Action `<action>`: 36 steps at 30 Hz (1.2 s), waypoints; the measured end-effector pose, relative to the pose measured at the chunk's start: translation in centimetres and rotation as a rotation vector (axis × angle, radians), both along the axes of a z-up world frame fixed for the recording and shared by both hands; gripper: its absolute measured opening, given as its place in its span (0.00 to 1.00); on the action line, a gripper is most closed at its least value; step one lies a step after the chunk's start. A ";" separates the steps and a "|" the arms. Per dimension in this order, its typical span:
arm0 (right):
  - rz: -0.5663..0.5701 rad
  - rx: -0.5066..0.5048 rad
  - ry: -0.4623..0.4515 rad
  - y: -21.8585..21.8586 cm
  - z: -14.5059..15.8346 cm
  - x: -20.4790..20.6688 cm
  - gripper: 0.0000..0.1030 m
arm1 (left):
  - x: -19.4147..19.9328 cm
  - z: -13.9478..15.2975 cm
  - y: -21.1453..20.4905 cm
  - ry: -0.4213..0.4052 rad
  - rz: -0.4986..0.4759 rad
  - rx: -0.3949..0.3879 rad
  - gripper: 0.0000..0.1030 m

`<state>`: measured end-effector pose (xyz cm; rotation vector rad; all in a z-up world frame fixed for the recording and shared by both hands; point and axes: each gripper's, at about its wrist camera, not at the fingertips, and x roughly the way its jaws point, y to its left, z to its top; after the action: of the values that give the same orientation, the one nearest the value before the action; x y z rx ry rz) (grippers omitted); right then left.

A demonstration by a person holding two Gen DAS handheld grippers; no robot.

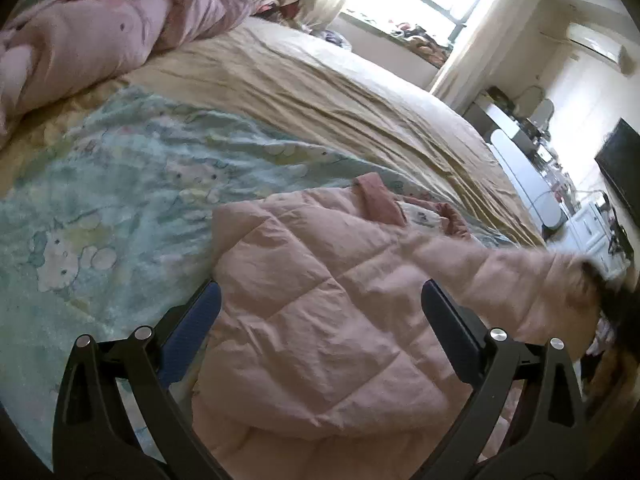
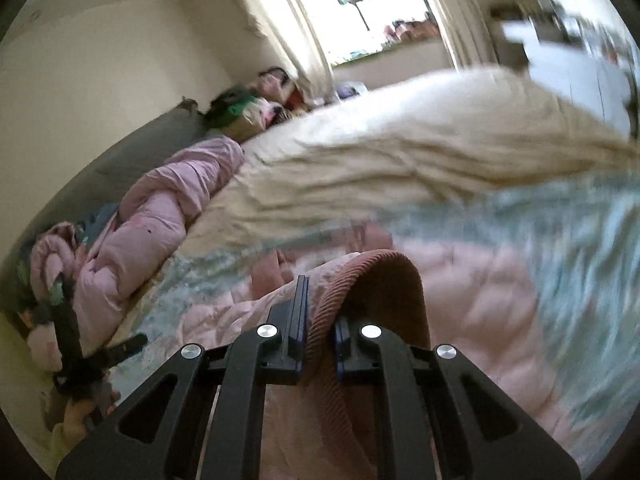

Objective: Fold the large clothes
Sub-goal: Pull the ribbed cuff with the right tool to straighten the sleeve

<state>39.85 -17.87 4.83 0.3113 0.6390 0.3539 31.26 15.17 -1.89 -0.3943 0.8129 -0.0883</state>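
A rolled pink duvet lies along the far left of the bed, against a grey headboard seen only by the right wrist camera. Next to it, toward the middle, a pale green printed sheet spreads flat and bare, giving open room on the left side of the bed. Beyond it a cream bedspread runs crumpled to the far edge, where it drops off toward the window wall.

The one pink quilted jacket lies on the green sheet at the near edge of the bed, its ribbed darker-pink collar toward the middle of the bed. The left gripper hangs above the jacket's body with its jaws spread wide and nothing between them. On the right, one jacket sleeve stretches off toward the bed's right edge, blurred at its end.

The right gripper is clamped tight on a fold of ribbed pink cuff, which arches up over its right finger; the left wrist view does not show this grip clearly.

Only the left wrist view shows the room right of the bed: a white desk, a dark screen and a wall air conditioner. Two grippers, one jacket, one duvet.
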 end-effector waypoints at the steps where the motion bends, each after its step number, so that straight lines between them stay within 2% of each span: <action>1: 0.001 -0.015 -0.016 0.2 0.6 0.4 0.09 | 0.2 0.0 -0.4 -0.011 -0.015 0.004 0.91; 4: 0.001 -0.052 -0.045 0.1 1.5 1.7 0.09 | 0.5 -0.3 -1.7 -0.019 -0.056 0.023 0.91; 8: -0.026 -0.100 -0.029 -0.1 0.3 2.9 0.09 | 0.7 -0.9 -3.2 -0.018 -0.101 0.047 0.91; 16: -0.086 -0.073 0.037 -1.8 -3.4 3.5 0.09 | 0.7 -2.0 -4.9 -0.009 -0.149 0.045 0.91; 25: -0.098 -0.100 0.051 -1.6 -4.0 3.3 0.09 | 0.8 -2.8 -7.2 -0.002 -0.208 0.111 0.90; 29: -0.096 -0.103 0.052 -1.5 -4.0 3.3 0.11 | 1.0 -3.9 -7.9 0.033 -0.223 0.146 0.86; 36: -0.111 -0.136 0.075 -1.5 -4.2 2.8 0.18 | 1.4 -6.3 -8.7 0.104 -0.238 0.200 0.86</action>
<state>42.66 -19.41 0.68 0.2295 0.7125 0.1916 32.62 6.45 -8.20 -0.1127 0.9598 -0.2071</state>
